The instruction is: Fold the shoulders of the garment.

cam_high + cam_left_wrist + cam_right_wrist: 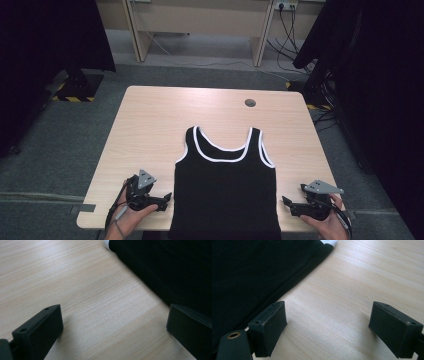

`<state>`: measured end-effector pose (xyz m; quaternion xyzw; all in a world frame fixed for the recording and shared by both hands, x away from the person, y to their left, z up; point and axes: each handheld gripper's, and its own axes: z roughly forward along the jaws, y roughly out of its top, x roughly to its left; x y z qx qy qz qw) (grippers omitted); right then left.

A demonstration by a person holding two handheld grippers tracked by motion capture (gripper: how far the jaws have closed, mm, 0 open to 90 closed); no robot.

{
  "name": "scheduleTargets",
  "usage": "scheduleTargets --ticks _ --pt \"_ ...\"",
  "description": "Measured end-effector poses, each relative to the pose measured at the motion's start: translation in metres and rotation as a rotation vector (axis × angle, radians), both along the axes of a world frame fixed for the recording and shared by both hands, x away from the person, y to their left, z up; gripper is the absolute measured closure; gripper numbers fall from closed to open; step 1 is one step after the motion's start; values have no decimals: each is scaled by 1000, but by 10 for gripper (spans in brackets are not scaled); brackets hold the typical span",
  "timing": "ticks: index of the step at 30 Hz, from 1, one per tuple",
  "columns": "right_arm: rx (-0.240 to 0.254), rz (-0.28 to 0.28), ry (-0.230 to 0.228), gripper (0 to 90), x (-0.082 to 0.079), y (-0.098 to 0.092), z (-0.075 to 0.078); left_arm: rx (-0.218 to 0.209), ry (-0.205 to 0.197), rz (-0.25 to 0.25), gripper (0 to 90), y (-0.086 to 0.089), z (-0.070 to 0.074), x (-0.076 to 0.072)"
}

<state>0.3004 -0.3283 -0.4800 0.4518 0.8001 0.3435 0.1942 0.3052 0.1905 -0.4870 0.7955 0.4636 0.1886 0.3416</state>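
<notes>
Black tank top [225, 192] lies flat, straps away from me, hem at the table [150, 125] near edge. My left gripper [167, 197] and right gripper [286, 202] flank it, jaws spread, empty, equally near.

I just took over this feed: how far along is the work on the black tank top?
Done: the tank top lies flat on the table, unfolded. In hand: both tongs, left and right, rest open beside its edges, gripping nothing. Left: likely all of the handling.
</notes>
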Motion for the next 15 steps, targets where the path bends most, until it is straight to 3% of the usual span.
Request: scheduleTargets --ticks 15 --pt "0 0 -1 148 0 0 0 0 1 -4 0 -1 0 0"
